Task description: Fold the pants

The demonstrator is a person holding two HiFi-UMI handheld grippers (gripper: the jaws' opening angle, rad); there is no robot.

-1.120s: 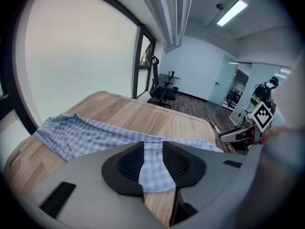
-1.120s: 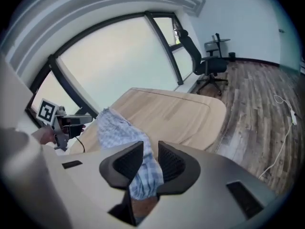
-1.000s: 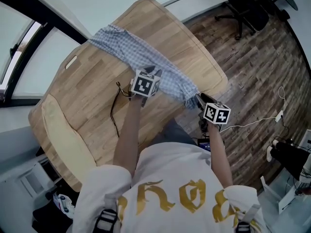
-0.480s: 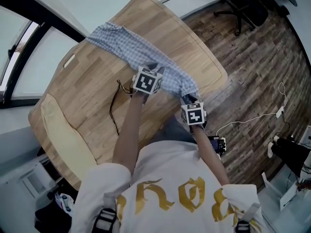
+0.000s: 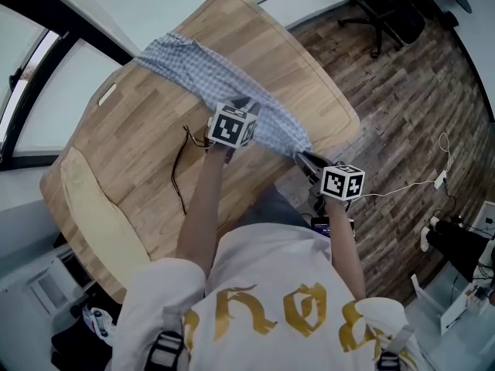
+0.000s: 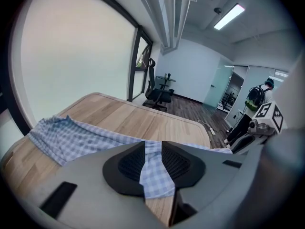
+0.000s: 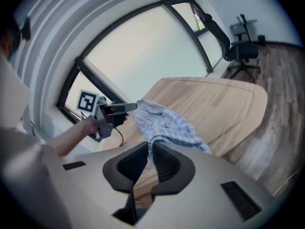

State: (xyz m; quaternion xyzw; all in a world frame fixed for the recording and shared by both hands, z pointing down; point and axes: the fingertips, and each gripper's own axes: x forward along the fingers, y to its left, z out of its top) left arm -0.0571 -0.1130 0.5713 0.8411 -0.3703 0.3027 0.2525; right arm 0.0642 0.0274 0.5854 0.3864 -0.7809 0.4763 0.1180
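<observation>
**Table** (image 5: 155,114). Wooden, with rounded corners. It served as the folding surface and bore everything listed below.

**Pants** (image 5: 193,72). Blue-and-white check. They lay stretched in a long band slantwise across the table, one end by the window side and the other at the table's edge nearest the person. The far end lay flat and spread out. The near end was gathered into a bunch and raised slightly off the wood. Judged to be pulled lengthwise to take out slack before a fold; no fold was made yet.

**Left gripper** (image 6: 152,161). Jaws stood narrow, with checked cloth filling the gap between the pads, so it held the pants. It was set at the band's near edge, about midway along. Its likely purpose was to pin or pinch that point, either as an anchor or as the fold line.

**Right gripper** (image 7: 149,163). Jaws had just been closing and were nearly together on the gathered end of the pants. It hung at the table's edge, apart from the left gripper. Judged to be the carrying hand, ready to bring this end over toward the far one.

**Cable** (image 5: 182,168). Thin and dark, lying loose on the wood just beside the left gripper and clear of the pants. It was no part of the task, though it could snag a dragged fold.

**Containers.** None in view; nothing was held in anything.
</observation>
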